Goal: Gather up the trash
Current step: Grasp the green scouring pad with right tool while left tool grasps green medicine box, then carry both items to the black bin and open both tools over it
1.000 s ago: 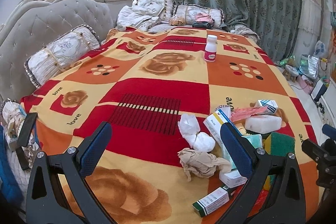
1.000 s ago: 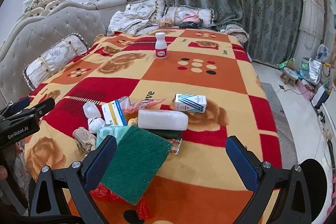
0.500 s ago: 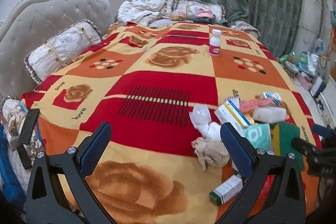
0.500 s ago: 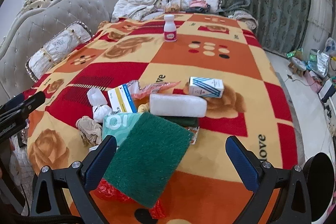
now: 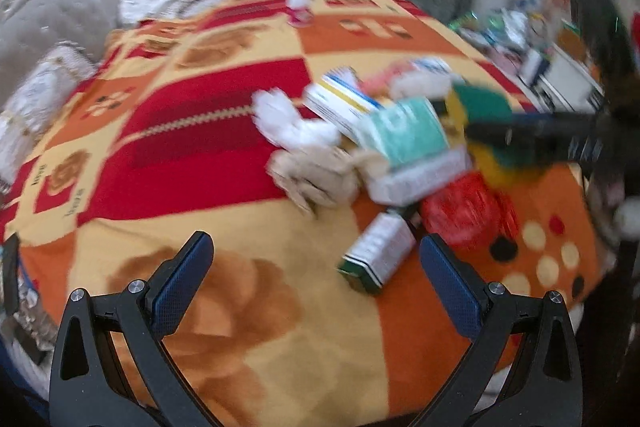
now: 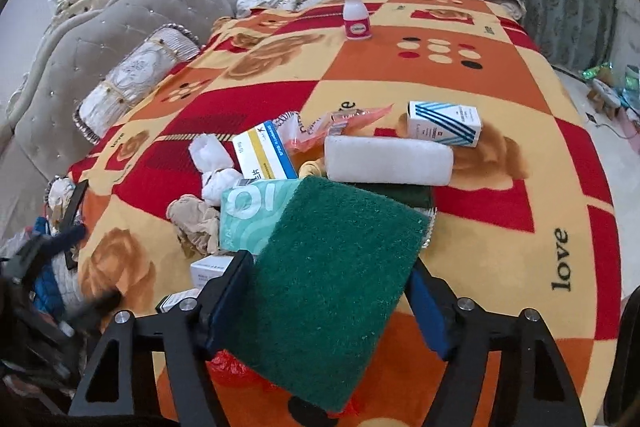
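Observation:
A pile of trash lies on the patterned blanket: a green scouring pad, a white sponge block, a teal tissue pack, small medicine boxes, white tissue wads and a crumpled beige wad. My right gripper straddles the green pad, its blue pads at the pad's two side edges, narrowed but whether it grips is unclear. My left gripper is open and empty, low over the blanket just short of a green-ended box and a red wrapper. The left view is blurred.
A white bottle with a pink label stands far back on the bed. A blue-striped box lies right of the pile. Pillows and a padded headboard are on the left. Floor clutter is at the right.
My right gripper has moved forward over the green pad and its fingers have narrowed around it. My left gripper has swung right and down toward the pile, with motion blur.

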A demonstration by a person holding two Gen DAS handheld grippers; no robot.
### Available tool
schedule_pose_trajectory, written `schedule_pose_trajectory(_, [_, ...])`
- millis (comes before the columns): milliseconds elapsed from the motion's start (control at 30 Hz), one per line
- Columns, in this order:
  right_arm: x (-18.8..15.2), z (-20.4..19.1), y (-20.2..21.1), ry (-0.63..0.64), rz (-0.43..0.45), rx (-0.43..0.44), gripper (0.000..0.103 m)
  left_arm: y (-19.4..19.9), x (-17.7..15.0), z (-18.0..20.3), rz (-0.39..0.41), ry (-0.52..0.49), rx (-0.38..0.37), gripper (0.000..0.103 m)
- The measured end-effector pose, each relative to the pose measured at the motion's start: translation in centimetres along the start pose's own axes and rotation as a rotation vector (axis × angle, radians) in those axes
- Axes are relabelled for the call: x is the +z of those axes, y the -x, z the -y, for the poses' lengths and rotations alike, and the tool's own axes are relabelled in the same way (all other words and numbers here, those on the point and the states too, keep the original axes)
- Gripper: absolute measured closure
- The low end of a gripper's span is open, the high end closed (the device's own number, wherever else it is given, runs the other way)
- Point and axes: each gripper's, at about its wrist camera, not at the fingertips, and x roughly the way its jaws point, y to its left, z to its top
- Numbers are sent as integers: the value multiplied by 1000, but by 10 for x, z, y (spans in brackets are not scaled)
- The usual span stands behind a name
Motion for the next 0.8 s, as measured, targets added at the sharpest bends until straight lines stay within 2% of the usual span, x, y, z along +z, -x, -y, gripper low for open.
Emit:
schedule_pose_trajectory(100, [3, 5, 18, 6, 43, -5, 33, -14, 0, 9, -22, -34, -15, 3])
schedule_pose_trajectory(167, [7, 8, 28, 8, 70, -12, 33, -25, 1, 12, -50, -42, -41, 20])
schedule_pose_trajectory(200, [8, 11, 37, 9, 89, -18, 33, -34, 1, 14, -76, -43, -57, 23])
schedule_pose_trajectory(300, [12, 18, 49, 0, 118, -26, 33, -54, -2, 17, -136, -42, -95, 46])
schedule_pose_trajectory(367, [13, 22, 55, -8, 126, -27, 33, -51, -2, 15, -125, -25, -87, 66])
schedule_pose_trajectory(500, [9, 31, 63, -8, 132, -48, 33, -38, -2, 4, -132, 19, -129, 75])
schedule_pose_trajectory(567, [6, 38, 66, -8, 129, -59, 33, -24, -4, -2, -125, 28, -129, 84])
schedule_pose_trajectory(800, [-8, 67, 73, -25, 124, -103, 33, 24, 9, 0, -73, 12, -156, 84])
